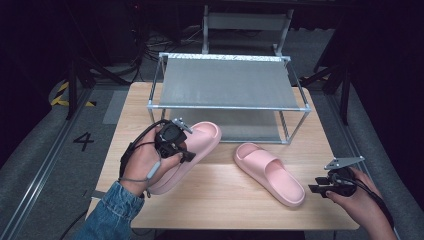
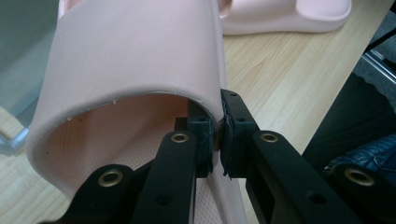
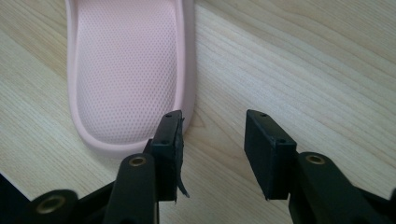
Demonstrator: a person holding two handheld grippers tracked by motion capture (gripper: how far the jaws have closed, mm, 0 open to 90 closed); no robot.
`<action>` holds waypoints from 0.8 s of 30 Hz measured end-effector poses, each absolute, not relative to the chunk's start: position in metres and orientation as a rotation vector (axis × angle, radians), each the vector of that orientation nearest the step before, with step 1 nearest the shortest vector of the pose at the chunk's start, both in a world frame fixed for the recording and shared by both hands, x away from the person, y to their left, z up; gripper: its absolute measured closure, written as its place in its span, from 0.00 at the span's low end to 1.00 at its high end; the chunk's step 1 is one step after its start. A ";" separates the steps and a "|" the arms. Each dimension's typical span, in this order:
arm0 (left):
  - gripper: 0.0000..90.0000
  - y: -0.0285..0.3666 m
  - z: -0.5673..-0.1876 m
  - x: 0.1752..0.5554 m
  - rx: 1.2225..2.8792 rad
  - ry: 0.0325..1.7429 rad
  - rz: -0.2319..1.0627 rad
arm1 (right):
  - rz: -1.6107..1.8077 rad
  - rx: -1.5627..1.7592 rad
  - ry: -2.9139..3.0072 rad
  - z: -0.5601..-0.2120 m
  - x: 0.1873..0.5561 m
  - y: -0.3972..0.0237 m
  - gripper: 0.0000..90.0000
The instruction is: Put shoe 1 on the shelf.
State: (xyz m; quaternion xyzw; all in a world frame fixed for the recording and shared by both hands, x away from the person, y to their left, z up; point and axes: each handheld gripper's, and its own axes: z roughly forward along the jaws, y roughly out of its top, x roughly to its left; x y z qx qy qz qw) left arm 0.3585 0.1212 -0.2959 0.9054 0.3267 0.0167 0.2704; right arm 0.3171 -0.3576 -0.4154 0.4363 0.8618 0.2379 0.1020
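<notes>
While two pink slippers sit in front of it, the metal-framed shoe rack (image 1: 227,82) at the far side of the bench (image 1: 225,200) carries nothing on its grey fabric top shelf, and no shoe shows on its lower shelf. One rack, two slippers, two claws. The left claw (image 2: 217,140) is pressed together on the edge of the left slipper's (image 1: 197,145) strap, pinching it from inside and outside; that slipper lies just in front of the rack's left corner. The right slipper (image 1: 270,172) lies flat on the bench, apart from the other, its heel end just beside the right claw (image 3: 212,154), whose jaws stand spread with only bare wood between them.
</notes>
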 end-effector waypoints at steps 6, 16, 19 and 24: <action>0.93 0.112 -0.273 0.358 2.451 0.848 0.055 | 0.732 1.279 2.549 -0.414 0.320 -0.360 0.65; 0.93 0.097 -0.243 0.360 2.459 0.809 0.069 | 0.784 1.263 2.554 -0.409 0.320 -0.362 0.65; 0.93 0.093 -0.233 0.364 2.447 0.817 0.080 | 0.804 1.261 2.570 -0.410 0.321 -0.362 0.64; 0.93 0.086 -0.220 0.372 2.438 0.825 0.090 | 0.839 1.238 2.586 -0.411 0.324 -0.360 0.64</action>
